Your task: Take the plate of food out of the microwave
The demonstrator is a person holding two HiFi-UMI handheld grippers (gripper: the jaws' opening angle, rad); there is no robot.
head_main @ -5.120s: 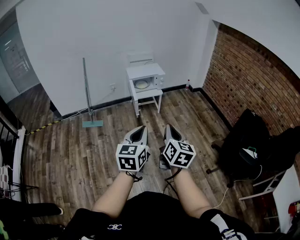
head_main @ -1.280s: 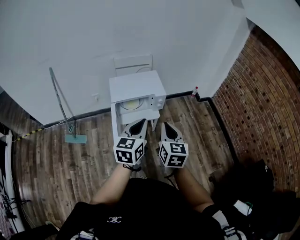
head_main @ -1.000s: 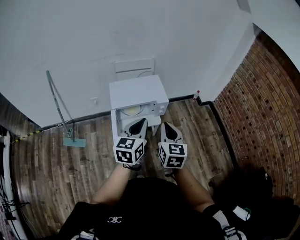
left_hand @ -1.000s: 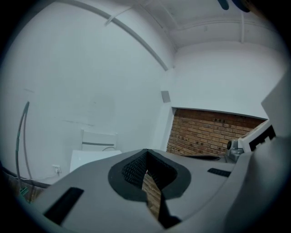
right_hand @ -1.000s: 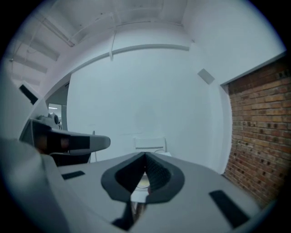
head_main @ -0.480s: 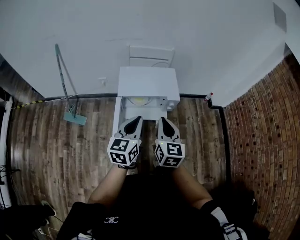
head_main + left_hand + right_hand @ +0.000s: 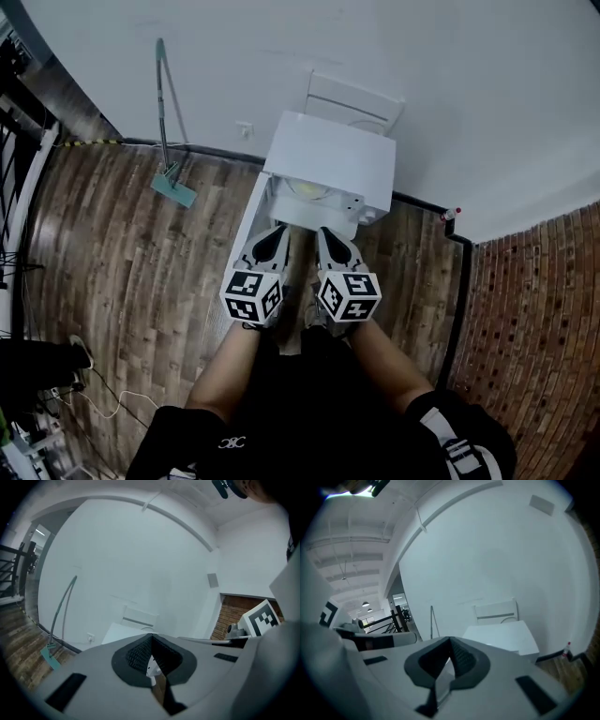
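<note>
Held the left gripper [image 7: 280,231] and the right gripper [image 7: 324,234] side by side, noses forward, each with its jaws pressed together on nothing. Met, just ahead of both tips and a little below them, the open mouth of the microwave [image 7: 330,161]. Found the plate [image 7: 313,190] inside as a pale yellowish disc, lying flat, ahead of the gap between the two noses and slightly toward the right gripper's side. Took the white panel [image 7: 253,214] along the left gripper's outer side for the door, hanging open, though too edge-on to be sure. Judged the right gripper marginally the nearer. Reckoned that either would have to part its jaws before going in level for the rim. Placed the mop [image 7: 167,122] well off beyond the left gripper, out of the way.
</note>
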